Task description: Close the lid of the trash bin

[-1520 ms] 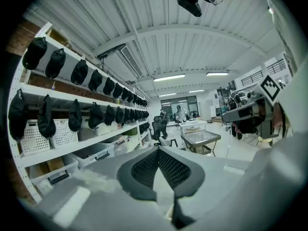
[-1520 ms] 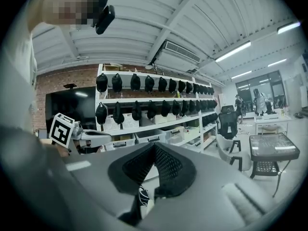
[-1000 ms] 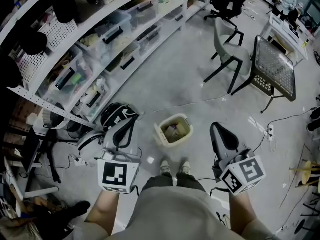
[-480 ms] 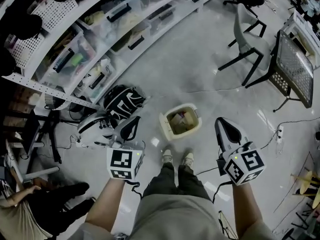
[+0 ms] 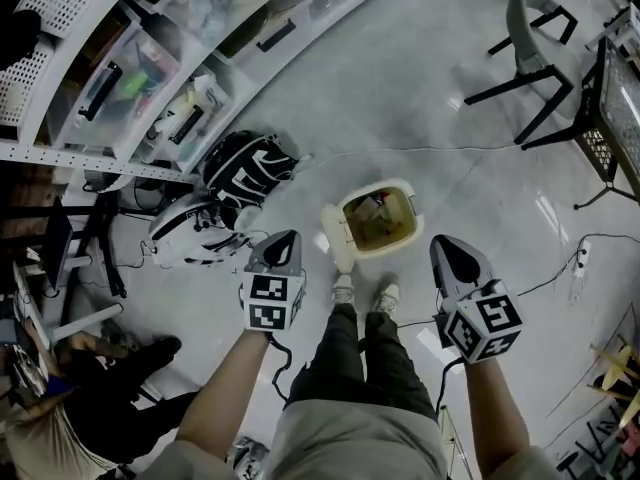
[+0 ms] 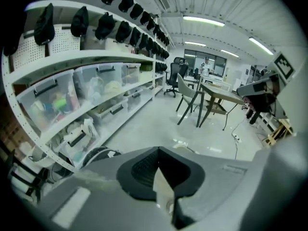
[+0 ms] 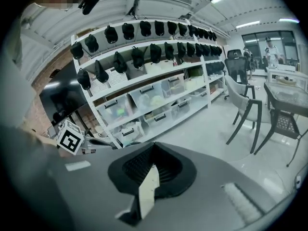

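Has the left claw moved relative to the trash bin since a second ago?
Yes. In the head view the left claw has closed in on the trash bin: the gap between its tip and the open lid is narrower.

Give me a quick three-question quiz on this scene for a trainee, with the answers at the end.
1. True or false: the pale lid of the cream plastic trash bin is closed.
2. Where does the bin stand? A) on a shelf; B) on the floor just ahead of the person's light shoes; C) under a chair.
3. Fill in: the left tongs and right tongs are both ____, with nothing between them.

Key: 1. False, it hangs open at the bin's side. 2. B. 3. Shut.
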Motion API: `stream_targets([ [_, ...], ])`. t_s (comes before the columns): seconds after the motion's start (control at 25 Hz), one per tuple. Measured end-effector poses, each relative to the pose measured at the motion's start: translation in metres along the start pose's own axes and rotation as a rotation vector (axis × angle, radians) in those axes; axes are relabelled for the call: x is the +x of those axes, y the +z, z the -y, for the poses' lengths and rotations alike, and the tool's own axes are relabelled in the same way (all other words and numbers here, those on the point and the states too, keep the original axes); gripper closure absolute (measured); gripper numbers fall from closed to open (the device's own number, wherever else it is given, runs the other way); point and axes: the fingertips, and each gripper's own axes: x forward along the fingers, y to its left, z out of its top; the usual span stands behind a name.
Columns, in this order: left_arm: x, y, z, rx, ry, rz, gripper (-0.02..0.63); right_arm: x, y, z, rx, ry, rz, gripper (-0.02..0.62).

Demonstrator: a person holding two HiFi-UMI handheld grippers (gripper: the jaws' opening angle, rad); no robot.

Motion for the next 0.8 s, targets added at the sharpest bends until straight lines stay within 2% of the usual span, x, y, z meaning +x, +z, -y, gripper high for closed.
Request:
stream_targets([
  [0.16, 0.050, -0.053, -0.001, -0.096, -0.009, -0.106, 0.603, 0.023, -0.039, 0.019, 0.027, -0.009, -0.050, 0.592],
  [0.4, 0.094, -0.108, 0.007, -0.076, -0.051, -0.207, 0.603, 0.048, -0.095, 0.036, 0.067, -0.026, -0.122, 0.592],
  [0.56, 0.106, -0.110, 0.020, -0.071, -0.087, -0.211, 0.603, 0.053, -0.111, 0.043, 0.089, -0.039, -0.144, 0.592],
  [0.8, 0.122, -0.094, 0.063, 0.059, -0.190, -0.186, 0.604, 0.047, -0.117, 0.053, 0.129, -0.058, -0.148, 0.592],
])
